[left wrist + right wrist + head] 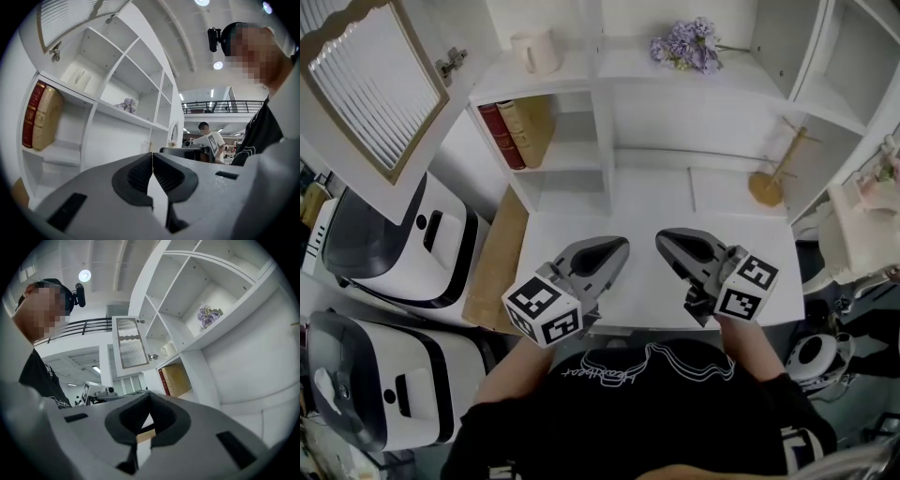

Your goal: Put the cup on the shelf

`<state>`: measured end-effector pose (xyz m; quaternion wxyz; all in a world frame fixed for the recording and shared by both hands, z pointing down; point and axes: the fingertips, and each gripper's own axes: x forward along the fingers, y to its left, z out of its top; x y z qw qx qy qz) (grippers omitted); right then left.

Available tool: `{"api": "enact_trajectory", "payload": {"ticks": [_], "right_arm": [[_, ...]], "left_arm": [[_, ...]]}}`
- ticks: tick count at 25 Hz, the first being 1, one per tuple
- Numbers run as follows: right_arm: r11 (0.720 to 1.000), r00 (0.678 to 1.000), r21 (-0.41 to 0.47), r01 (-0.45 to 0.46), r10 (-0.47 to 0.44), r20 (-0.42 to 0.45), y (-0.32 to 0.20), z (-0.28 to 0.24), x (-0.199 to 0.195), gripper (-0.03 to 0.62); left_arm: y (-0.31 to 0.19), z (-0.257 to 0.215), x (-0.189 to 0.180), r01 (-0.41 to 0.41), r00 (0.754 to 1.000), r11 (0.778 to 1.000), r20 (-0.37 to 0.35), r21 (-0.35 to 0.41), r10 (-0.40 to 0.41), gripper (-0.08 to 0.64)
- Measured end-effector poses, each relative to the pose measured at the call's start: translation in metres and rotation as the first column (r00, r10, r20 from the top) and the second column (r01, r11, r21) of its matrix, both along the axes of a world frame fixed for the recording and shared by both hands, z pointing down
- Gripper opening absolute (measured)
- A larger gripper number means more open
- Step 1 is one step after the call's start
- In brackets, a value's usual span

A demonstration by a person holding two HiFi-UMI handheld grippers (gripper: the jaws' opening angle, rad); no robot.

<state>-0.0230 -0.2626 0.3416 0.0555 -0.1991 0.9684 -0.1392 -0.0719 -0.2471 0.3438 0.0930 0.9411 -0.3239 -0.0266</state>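
1. The head view looked steeply down from above the worktop's [647,202] near edge, facing the shelf unit [602,122].
2. The left gripper view sat low and close, tilted up past its jaws toward the shelves.
3. The right gripper view did likewise; all three shared the cup [536,51] and flowers [686,45].

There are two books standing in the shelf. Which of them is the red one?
The thinner book on the left; the thicker book to its right is tan.
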Motion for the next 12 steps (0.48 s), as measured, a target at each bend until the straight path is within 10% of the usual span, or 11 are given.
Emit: {"api": "enact_trajectory", "payload": {"ticks": [12], "right_arm": [[0.999,1.000,0.033,-0.001,0.002,-0.031,0.026,0.002,0.009,0.006]], "left_arm": [[0.021,0.000,0.010,0.037,0.999,0.998,0.037,0.042,-0.039,0.006]]}}
